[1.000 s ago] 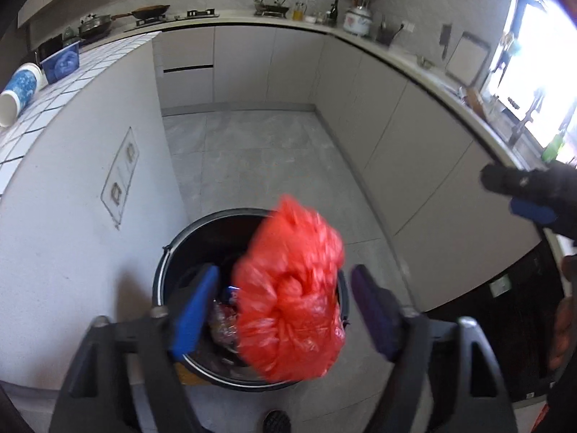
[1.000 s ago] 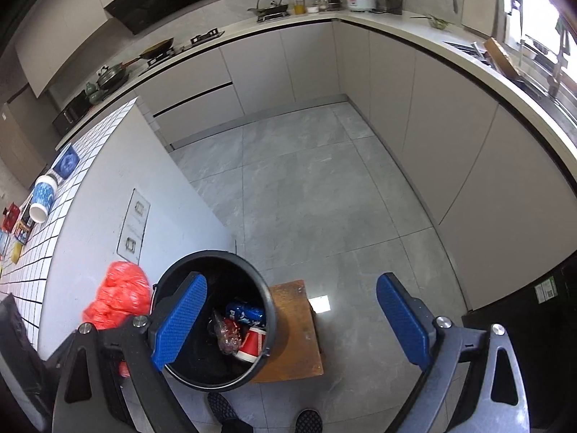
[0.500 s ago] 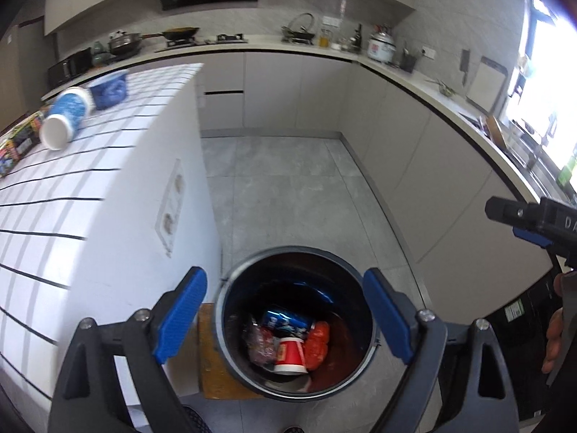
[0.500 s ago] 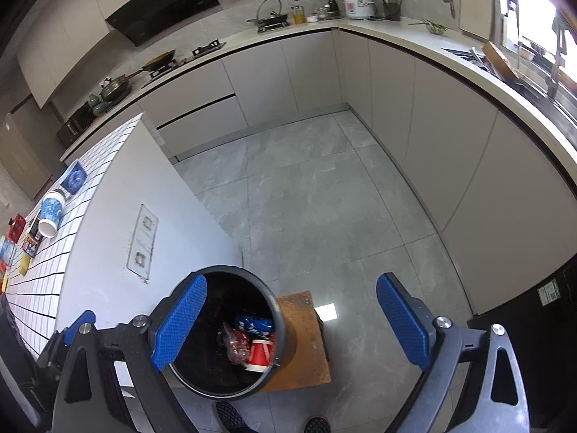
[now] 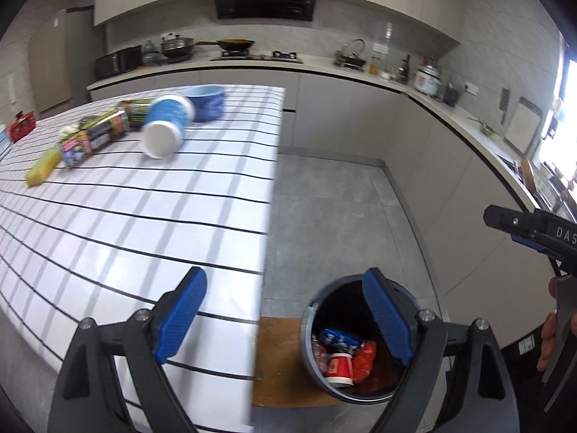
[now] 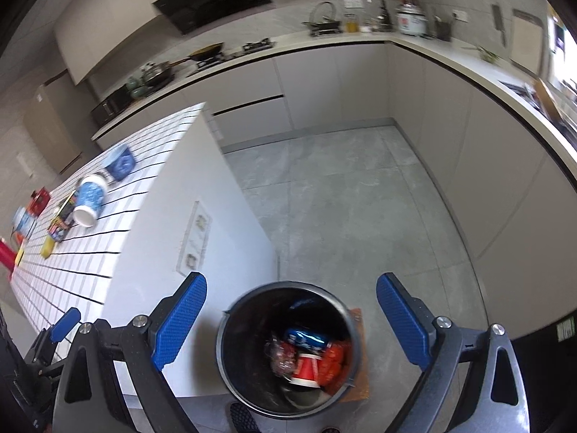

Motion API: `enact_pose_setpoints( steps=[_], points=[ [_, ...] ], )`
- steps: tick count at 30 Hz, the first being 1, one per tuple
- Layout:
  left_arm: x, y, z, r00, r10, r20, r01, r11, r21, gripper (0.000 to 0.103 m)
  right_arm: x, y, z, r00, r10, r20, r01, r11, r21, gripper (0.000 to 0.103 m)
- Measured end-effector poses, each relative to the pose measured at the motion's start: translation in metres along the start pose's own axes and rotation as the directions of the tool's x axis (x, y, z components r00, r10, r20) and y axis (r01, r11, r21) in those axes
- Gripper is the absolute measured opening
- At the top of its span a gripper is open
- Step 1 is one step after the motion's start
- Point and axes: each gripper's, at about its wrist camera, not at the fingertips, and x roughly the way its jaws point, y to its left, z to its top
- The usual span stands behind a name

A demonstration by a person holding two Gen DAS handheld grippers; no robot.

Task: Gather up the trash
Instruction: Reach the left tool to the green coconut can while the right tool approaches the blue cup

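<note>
A round dark bin stands on the floor beside the tiled island; it also shows in the right wrist view. Inside lie a red bag, a red paper cup and a blue can. My left gripper is open and empty, above the island edge and the bin. My right gripper is open and empty, above the bin. On the island top lie a blue-and-white cup on its side, a blue bowl, snack packets and a yellow block.
The white tiled island fills the left. A wooden board lies under the bin. Grey cabinets and a counter run along the back and right. Grey floor lies between them.
The red bag has left my left gripper and dropped into the bin. The left gripper has since risen and swung left over the island top. The right gripper has shifted over the bin.
</note>
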Motion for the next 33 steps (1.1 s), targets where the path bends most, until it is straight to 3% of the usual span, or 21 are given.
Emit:
enact_pose_setpoints(
  steps=[21, 33],
  points=[
    [-0.005, 0.192, 0.041, 0.985, 0.166, 0.037, -0.159, 0.976, -0.146, 0.089, 0.052, 0.177, 0.039, 0.994, 0.107, -0.015, -0.108, 0.985, -0.138, 0.097],
    [0.026, 0.29, 0.081, 0.986, 0.164, 0.038, -0.156, 0.975, -0.156, 0.089, 0.102, 0.288, 0.061, 0.99, 0.139, -0.031, -0.142, 0.973, -0.181, 0.097]
  ],
)
